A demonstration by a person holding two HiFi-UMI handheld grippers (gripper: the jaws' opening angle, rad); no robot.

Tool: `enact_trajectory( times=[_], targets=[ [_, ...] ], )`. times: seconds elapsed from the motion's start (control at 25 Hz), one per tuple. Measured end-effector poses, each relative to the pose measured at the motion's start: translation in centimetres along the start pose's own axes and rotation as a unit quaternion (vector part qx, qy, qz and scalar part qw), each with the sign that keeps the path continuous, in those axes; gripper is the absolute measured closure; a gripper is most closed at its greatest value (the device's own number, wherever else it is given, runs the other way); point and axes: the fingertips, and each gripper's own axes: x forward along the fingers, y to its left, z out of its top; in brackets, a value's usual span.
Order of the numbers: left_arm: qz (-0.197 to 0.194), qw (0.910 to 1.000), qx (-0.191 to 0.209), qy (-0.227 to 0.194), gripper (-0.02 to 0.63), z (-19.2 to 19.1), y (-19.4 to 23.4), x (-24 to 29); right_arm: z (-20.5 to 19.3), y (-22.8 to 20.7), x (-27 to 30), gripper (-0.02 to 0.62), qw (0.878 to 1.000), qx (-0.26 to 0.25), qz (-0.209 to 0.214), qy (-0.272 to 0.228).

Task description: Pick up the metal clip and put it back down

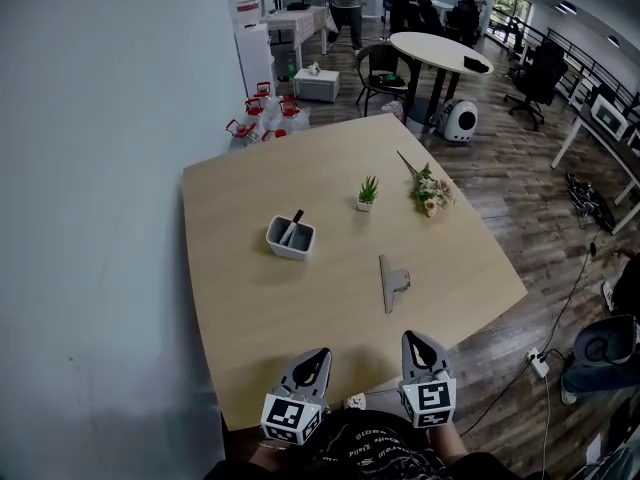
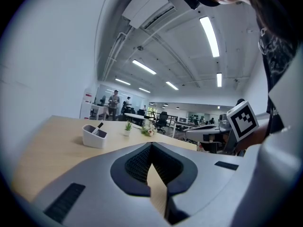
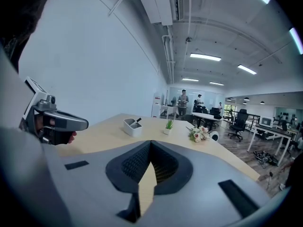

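Observation:
The metal clip [image 1: 390,281], a long grey bar with a folded handle, lies flat on the wooden table [image 1: 240,308], right of centre. Both grippers hover at the near edge, well short of the clip. My left gripper [image 1: 318,354] is shut with nothing in it, its tip to the clip's lower left. My right gripper [image 1: 412,338] is also shut and empty, just below the clip. In the left gripper view the fingers [image 2: 137,164] meet at a point. The right gripper view shows the same closed fingers [image 3: 163,167]. Neither gripper view shows the clip.
A white pen holder [image 1: 290,237] with a dark pen stands left of centre. A small potted plant [image 1: 368,193] and a bunch of flowers [image 1: 428,190] sit farther back. A wall runs along the left. Office chairs, a round table and people are beyond the table.

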Motion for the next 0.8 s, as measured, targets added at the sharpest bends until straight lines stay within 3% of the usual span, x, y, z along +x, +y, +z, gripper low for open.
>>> enact_trajectory(
  times=[0.8],
  targets=[
    [0.011, 0.9999, 0.004, 0.010, 0.598, -0.6, 0.3, -0.6, 0.0, 1.1, -0.1, 0.583, 1.000, -0.011, 0.009, 0.004]
  ],
)
